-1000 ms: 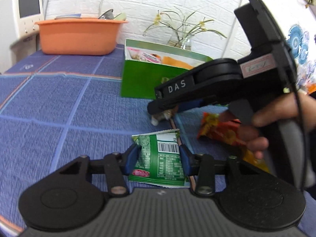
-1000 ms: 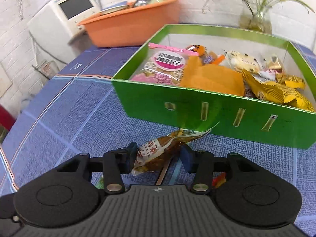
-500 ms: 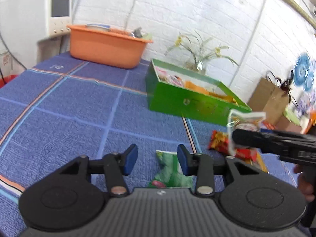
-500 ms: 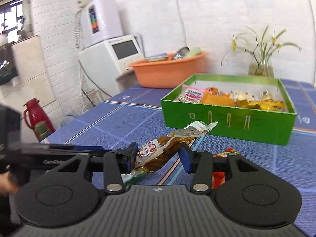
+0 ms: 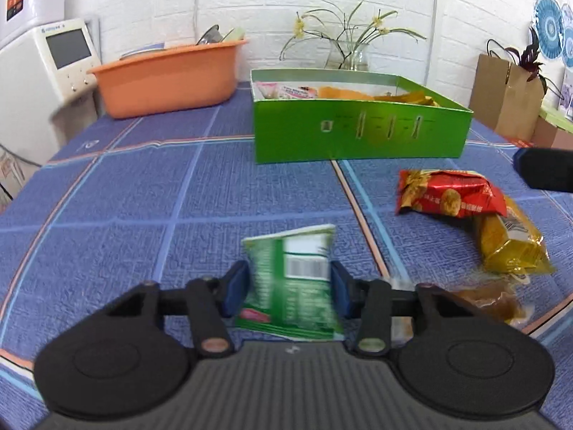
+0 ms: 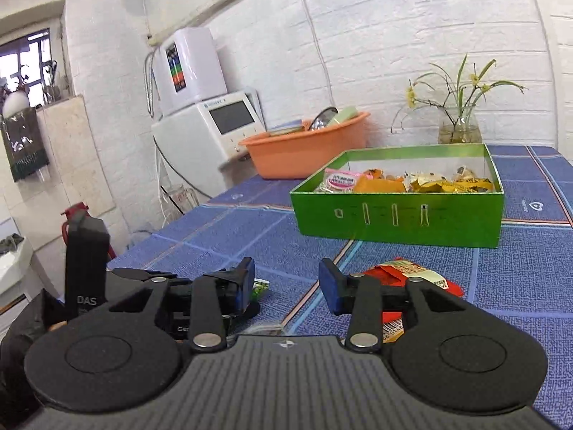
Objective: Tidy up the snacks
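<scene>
On blue tablecloth [image 5: 143, 186], left tool [image 5: 289, 288] clamping green packet [image 5: 292, 283], right tool [image 6: 286, 283] empty, just narrowed.

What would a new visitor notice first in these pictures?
Probably the bright green box of snacks in the middle of the blue tablecloth, with an orange tub behind it on the left. Close to the camera, the left gripper clamps a green packet; a red packet lies to the right.

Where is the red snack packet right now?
In the left wrist view the red packet lies on the blue tablecloth at right, just in front of the green box, its right end resting against a yellow packet.
</scene>
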Motion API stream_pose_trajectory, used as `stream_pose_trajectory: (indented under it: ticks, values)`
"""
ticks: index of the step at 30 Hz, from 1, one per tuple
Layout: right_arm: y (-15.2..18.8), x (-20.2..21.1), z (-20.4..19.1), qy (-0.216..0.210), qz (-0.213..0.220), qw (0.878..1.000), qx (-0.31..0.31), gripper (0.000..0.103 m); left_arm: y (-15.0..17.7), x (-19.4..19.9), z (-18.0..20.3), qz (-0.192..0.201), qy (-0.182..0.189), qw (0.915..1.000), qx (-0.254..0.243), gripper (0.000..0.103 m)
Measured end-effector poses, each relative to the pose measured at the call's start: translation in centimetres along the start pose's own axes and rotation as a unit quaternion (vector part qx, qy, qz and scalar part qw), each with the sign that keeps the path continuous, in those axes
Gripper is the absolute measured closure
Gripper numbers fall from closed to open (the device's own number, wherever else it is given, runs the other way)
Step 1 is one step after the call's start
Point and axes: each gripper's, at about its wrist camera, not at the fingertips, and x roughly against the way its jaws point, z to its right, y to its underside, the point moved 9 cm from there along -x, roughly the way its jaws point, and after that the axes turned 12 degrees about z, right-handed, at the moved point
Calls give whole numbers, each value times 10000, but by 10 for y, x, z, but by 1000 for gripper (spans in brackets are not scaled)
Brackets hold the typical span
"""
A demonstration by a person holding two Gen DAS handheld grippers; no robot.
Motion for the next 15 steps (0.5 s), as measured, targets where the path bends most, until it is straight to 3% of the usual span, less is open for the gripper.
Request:
stream_pose_trajectory:
  ticks: [4, 8, 13, 14, 15]
  values:
    - [14, -3, 4, 4, -316, 9992, -255, 33, 1, 4, 2, -152, 60, 9999, -44, 62]
    - [34, -2, -12, -459, -786, 9949, -436, 1, 3, 6, 5, -144, 44, 9999, -84, 60]
    - [66, -9, -28, 4, -1301, 9915, 67, 1, 2, 3, 6, -114, -144, 9996, -221, 48]
    - [71, -12, -28, 121, -1434, 9896, 90, 1, 2, 2, 5, -141, -209, 9993, -259, 33]
    - [75, -15, -29, 163, -1473, 9890, 34, 0, 3, 0, 5, -234, -235, 9991, -251, 12]
